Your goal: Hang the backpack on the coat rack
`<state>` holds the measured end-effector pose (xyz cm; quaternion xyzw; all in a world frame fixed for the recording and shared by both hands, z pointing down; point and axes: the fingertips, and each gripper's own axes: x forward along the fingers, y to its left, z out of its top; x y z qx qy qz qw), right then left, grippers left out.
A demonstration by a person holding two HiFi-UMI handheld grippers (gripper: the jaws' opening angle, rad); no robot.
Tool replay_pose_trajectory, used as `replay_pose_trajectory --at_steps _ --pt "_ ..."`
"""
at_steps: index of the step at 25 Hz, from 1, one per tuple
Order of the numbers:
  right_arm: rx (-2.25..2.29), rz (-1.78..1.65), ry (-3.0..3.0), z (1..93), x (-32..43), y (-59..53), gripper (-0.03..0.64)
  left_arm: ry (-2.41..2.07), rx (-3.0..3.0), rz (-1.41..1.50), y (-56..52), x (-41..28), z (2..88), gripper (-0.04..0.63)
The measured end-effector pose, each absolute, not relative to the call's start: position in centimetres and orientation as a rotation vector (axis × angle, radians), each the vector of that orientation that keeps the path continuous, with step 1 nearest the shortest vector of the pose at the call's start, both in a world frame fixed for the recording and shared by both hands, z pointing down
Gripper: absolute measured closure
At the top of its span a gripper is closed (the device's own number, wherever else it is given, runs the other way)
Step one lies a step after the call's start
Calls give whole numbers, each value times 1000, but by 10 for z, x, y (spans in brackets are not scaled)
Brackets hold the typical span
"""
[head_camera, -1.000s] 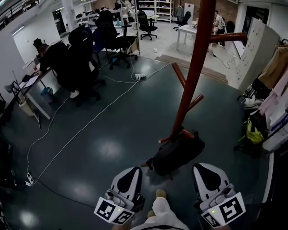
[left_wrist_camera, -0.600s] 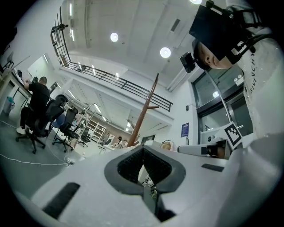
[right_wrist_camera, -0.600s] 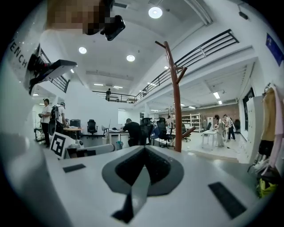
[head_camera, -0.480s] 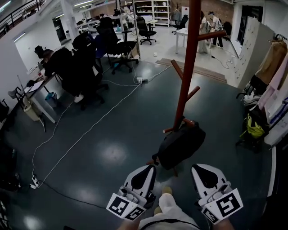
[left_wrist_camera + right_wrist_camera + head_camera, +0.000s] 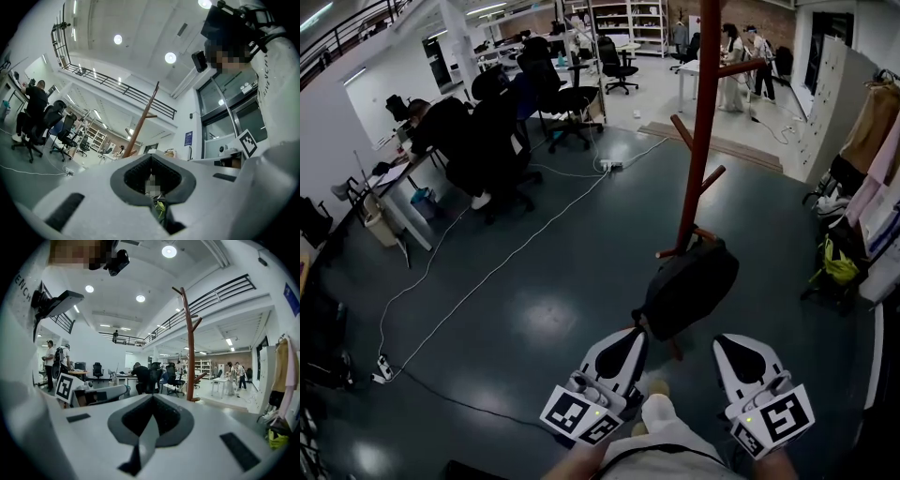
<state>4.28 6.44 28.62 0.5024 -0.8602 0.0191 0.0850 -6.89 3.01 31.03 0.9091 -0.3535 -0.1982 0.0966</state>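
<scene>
- My left gripper (image 5: pixel 634 337) sits low in the head view, jaws pressed together with nothing between them.
- My right gripper (image 5: pixel 735 345) beside it is closed the same way and empty. My light trouser leg (image 5: pixel 656 433) shows between the two.
- Just past both tips, the black backpack (image 5: pixel 692 286) rests at the foot of the coat rack (image 5: pixel 706 112), slumped over its base legs on the dark floor (image 5: pixel 553 281), not yet hung.
- The rack's red-brown pole stands upright, with short pegs angling off it.
- A white cable (image 5: pixel 487 272) crosses the floor on the left and runs up to a power strip (image 5: pixel 610 165).
- Farther off, black office chairs (image 5: pixel 502 141) crowd the left, and hanging clothes (image 5: pixel 874 131) and a yellow-green bag (image 5: pixel 840 267) line the right.
</scene>
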Motion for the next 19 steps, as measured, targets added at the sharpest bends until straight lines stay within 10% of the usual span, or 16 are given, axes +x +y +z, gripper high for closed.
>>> replay_pose_trajectory --at_steps 19 --pt "1459 63 -2541 296 33 92 603 -1068 2674 -591 56 -75 316 584"
